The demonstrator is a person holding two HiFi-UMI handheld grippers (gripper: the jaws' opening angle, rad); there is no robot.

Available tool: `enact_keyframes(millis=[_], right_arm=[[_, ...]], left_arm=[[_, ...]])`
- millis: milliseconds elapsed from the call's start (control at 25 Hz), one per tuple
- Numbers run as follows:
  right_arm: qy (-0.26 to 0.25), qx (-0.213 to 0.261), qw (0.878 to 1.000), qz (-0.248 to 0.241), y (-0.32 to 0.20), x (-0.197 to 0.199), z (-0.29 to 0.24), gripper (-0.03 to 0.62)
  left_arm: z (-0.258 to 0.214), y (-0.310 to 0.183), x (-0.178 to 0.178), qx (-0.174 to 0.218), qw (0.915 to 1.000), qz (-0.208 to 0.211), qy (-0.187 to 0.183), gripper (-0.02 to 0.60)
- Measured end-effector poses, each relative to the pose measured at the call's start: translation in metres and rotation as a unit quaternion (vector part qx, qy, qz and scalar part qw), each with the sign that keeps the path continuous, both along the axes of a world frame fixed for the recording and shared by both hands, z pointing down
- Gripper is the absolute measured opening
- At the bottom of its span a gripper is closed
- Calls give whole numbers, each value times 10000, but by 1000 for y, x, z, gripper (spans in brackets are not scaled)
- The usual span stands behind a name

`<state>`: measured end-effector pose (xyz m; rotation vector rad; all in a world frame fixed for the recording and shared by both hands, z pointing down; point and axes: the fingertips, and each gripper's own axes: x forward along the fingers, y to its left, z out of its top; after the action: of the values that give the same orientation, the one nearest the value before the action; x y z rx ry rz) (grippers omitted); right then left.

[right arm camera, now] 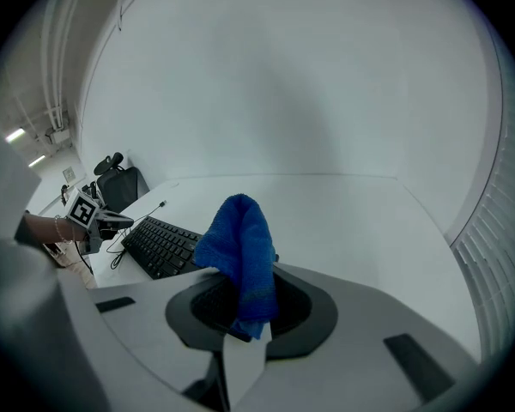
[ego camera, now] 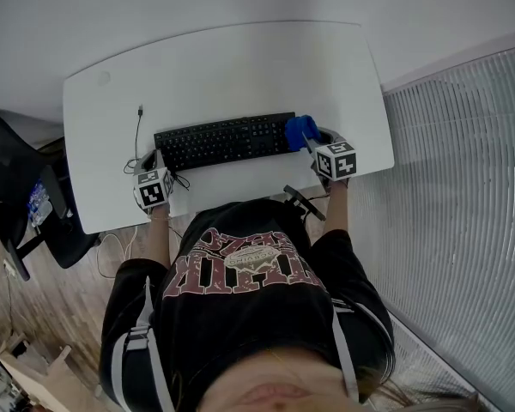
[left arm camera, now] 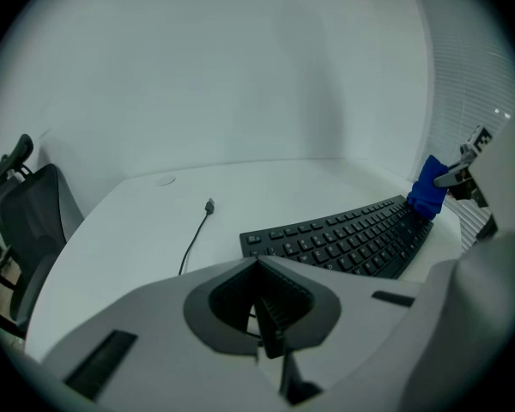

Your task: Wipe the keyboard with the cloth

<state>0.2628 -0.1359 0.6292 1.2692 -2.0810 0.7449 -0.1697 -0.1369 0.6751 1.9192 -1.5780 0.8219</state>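
A black keyboard (ego camera: 225,140) lies across the middle of the white desk (ego camera: 240,67); it also shows in the left gripper view (left arm camera: 343,240) and the right gripper view (right arm camera: 160,245). My right gripper (ego camera: 312,139) is shut on a blue cloth (ego camera: 300,130) at the keyboard's right end. The cloth (right arm camera: 240,251) stands bunched up between the jaws. My left gripper (ego camera: 154,163) sits at the keyboard's near left corner, jaws shut with nothing between them (left arm camera: 266,312).
A thin cable (ego camera: 138,131) with a loose plug runs on the desk left of the keyboard. A black office chair (ego camera: 17,187) stands left of the desk. A slatted blind (ego camera: 463,196) fills the right side. The person's torso is close against the desk's near edge.
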Motion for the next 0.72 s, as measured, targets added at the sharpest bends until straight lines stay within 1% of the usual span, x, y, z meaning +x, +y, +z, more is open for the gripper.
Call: enact_keyframes(millis=[160, 280, 440, 720], right_arm=[[-50, 33, 9998, -194, -7, -20, -5, 64], [-79, 74, 9993, -355, -10, -36, -7, 64], [-152, 104, 9980, -608, -14, -61, -10, 64], [-294, 180, 9940, -1041, -22, -102, -17, 64]], left_arm=[[-4, -3, 13, -5, 9999, 42, 162, 34], [-8, -5, 24, 30, 9997, 143, 210, 32], [-12, -7, 43, 84, 9990, 353, 269, 34], [-25, -13, 91, 233, 9955, 811, 429, 34]])
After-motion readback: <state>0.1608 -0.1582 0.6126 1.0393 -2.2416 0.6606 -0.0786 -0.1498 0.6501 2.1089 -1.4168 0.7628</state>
